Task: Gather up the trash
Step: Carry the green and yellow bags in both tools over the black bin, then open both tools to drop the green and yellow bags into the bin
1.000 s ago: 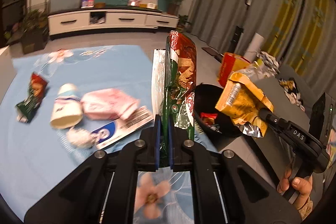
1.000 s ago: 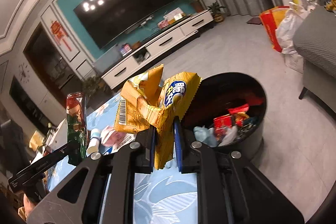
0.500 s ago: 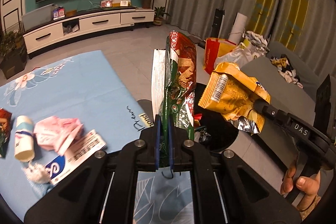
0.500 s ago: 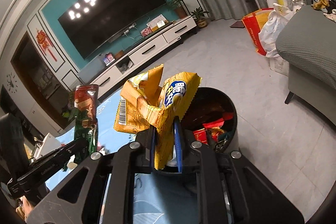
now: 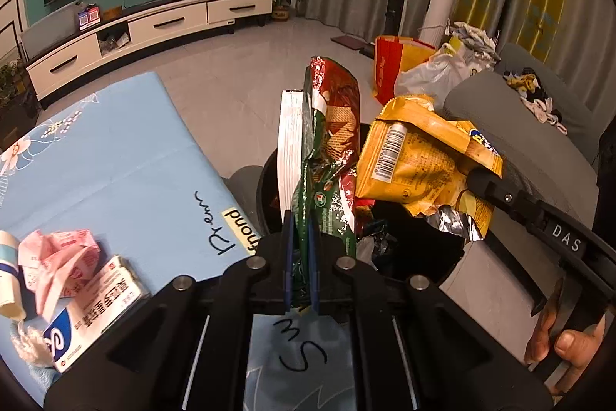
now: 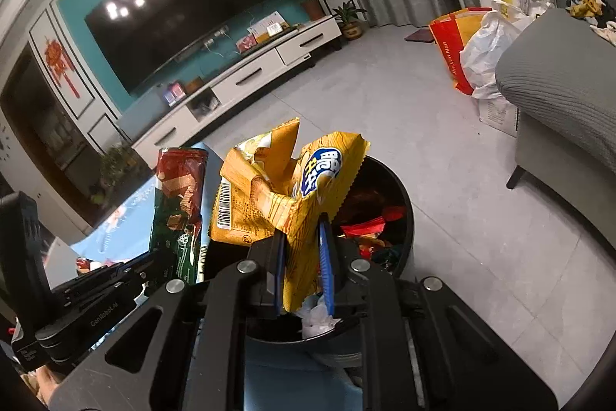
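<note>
My left gripper (image 5: 299, 259) is shut on a green and red snack wrapper (image 5: 329, 149), held upright over the near rim of the black trash bin (image 5: 265, 180). My right gripper (image 6: 302, 266) is shut on a crumpled yellow chip bag (image 6: 285, 191), held above the bin (image 6: 400, 241), which holds several wrappers. The chip bag also shows in the left wrist view (image 5: 419, 156), and the green wrapper in the right wrist view (image 6: 177, 214).
On the blue floral table (image 5: 115, 156) lie a pink crumpled wrapper (image 5: 57, 257), a white and blue medicine box (image 5: 92, 307), a white cup (image 5: 7, 291) and a tissue ball (image 5: 27, 345). A grey sofa (image 6: 558, 91) and bags (image 6: 462, 45) stand right of the bin.
Both grippers have moved with their wrappers toward the bin and now hold them above it. The bin looks nearer and larger in both views.
</note>
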`<state>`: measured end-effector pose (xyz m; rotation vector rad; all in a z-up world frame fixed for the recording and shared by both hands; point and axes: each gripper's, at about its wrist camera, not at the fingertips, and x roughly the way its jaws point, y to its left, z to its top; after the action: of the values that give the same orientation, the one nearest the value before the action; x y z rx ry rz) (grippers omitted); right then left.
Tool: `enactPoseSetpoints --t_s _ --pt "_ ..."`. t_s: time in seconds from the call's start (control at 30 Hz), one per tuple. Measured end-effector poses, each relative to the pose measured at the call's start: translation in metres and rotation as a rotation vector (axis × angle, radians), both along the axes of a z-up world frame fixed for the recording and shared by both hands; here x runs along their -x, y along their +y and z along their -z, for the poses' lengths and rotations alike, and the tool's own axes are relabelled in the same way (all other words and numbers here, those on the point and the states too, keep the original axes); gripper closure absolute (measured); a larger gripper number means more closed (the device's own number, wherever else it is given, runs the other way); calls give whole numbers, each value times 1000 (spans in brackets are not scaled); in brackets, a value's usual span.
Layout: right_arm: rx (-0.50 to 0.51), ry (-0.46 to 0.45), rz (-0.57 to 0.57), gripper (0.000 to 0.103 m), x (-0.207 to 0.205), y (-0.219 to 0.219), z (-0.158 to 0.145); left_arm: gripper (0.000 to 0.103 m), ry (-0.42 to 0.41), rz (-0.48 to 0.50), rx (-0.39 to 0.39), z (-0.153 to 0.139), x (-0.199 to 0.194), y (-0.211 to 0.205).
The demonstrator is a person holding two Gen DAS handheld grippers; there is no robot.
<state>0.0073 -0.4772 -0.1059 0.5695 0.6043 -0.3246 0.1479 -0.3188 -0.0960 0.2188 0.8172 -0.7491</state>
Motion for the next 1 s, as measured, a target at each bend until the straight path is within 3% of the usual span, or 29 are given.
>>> enactPoseSetpoints --t_s 0.37,0.43,0.5,0.6,0.83,1.0 --pt "24 76 -5 78 -21 -2 16 92 30 9 -44 20 -15 -17" --pt "22 85 -2 76 -22 -3 17 85 32 10 -51 22 -16 -20" --pt "19 85 2 72 -21 -4 17 69 31 5 -51 23 -16 -21" --pt "16 75 14 62 -17 -6 15 53 26 1 -46 21 -15 -20" --pt "16 50 40 44 1 -3 2 30 -1 -15 -26 6 -6 -5" --pt "3 42 50 20 20 7 -9 8 -1 -23 4 -9 5 17"
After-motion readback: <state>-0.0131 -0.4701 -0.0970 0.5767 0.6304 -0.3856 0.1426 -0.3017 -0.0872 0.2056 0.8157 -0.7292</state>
